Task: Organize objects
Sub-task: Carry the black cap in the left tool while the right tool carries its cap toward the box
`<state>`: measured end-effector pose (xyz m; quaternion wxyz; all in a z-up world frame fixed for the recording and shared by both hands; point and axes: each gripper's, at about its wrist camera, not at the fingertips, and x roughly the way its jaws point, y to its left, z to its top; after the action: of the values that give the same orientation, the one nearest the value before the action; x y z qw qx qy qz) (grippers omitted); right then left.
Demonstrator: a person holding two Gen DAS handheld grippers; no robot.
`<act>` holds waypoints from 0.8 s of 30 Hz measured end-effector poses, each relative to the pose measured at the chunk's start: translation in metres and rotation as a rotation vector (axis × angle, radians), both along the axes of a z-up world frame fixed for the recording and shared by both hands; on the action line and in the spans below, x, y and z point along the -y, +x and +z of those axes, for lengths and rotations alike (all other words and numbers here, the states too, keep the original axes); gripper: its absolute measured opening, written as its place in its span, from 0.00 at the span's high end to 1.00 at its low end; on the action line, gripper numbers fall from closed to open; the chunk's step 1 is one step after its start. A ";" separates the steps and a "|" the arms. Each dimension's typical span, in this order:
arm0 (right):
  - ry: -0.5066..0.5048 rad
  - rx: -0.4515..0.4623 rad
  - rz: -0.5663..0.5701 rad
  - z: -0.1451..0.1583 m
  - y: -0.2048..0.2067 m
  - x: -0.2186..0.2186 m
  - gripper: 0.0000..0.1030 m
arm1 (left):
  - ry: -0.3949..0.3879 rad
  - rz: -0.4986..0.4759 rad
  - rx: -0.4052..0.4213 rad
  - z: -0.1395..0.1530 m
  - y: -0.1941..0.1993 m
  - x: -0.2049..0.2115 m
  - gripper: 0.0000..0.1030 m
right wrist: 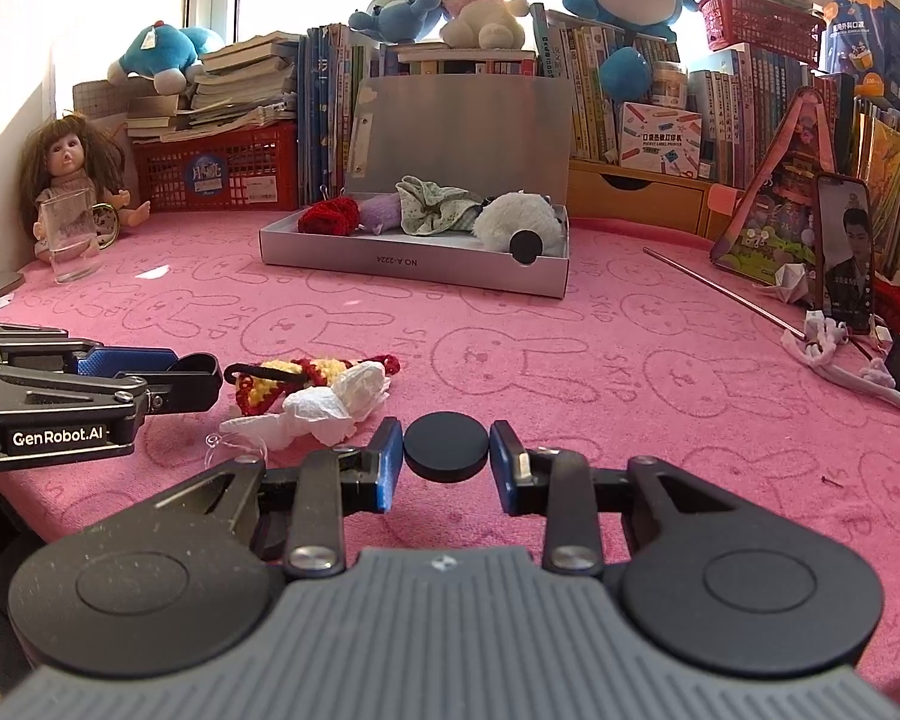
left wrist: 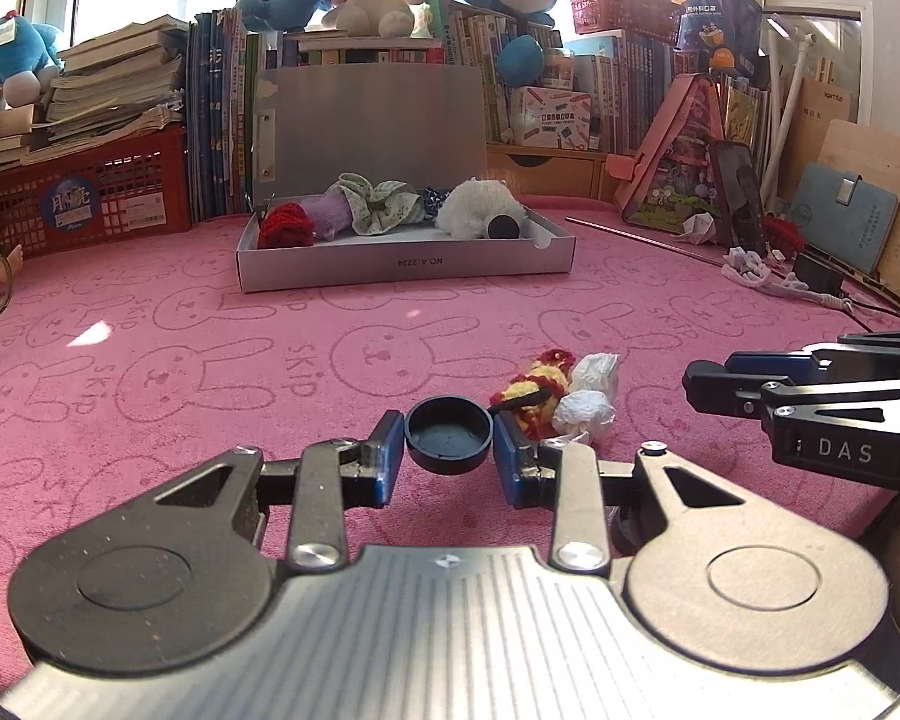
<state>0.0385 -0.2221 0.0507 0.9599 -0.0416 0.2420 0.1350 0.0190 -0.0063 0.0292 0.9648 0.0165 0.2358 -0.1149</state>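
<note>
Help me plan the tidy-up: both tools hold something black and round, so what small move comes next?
Probably carry the left tool with its black cap forward to the open grey box. The right tool grips a black disc, and soft items already lie in that box.

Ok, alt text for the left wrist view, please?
The left tongs grip a round black cap, hollow side up, over a pink bunny-print cloth. Just beyond lie crumpled white tissue and red-yellow crochet; a grey box of soft items sits farther back.
</note>
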 end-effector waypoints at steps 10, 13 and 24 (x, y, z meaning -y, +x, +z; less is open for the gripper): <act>0.006 0.015 -0.029 0.011 0.014 0.004 0.65 | -0.004 0.012 0.025 0.012 0.012 -0.004 0.63; 0.010 0.020 -0.032 0.014 0.018 0.005 0.65 | -0.005 0.013 0.030 0.014 0.015 -0.003 0.63; 0.010 0.036 -0.029 0.019 0.028 0.001 0.65 | -0.021 0.005 0.042 0.020 0.026 0.001 0.63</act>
<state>0.0663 -0.2235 0.0701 0.9662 -0.0357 0.2244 0.1216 0.0445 -0.0071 0.0492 0.9699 0.0082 0.2144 -0.1149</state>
